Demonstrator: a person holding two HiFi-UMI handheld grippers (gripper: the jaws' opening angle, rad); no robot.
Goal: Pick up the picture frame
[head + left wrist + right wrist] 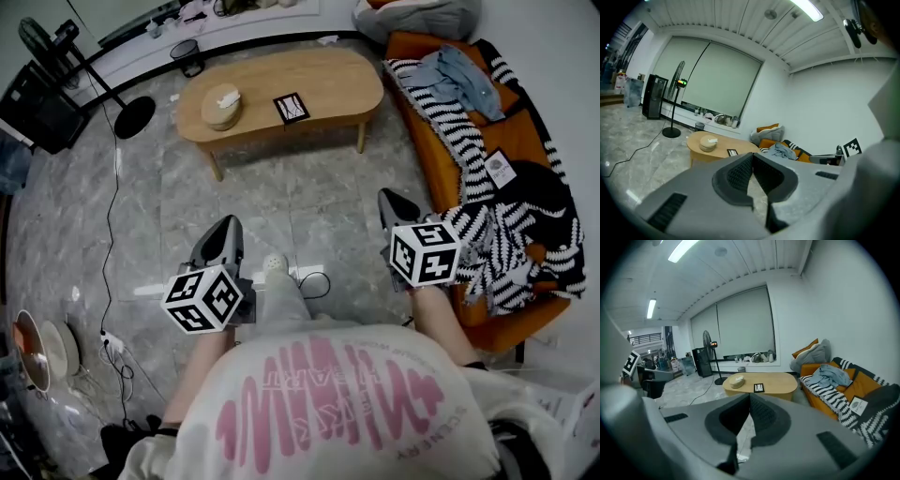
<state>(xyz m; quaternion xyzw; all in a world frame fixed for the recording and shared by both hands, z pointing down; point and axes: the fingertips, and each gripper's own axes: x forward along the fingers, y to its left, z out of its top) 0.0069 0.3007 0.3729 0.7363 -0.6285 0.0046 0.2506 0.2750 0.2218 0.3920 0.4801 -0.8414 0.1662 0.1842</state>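
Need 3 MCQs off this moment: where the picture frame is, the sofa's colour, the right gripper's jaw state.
1. Where does the picture frame lie?
A on the floor
B on the wooden table
C on a chair

2. What colour is the sofa?
A green
B white
C orange

3. How do the jaws of the right gripper stand?
A shut, nothing between them
B wide open
C shut on the picture frame

Key:
1 B, the head view shows it flat on the tabletop.
2 C, orange upholstery shows in the head view and the right gripper view.
3 A, in the right gripper view the pads meet with nothing between them, and the frame is far off on the table.
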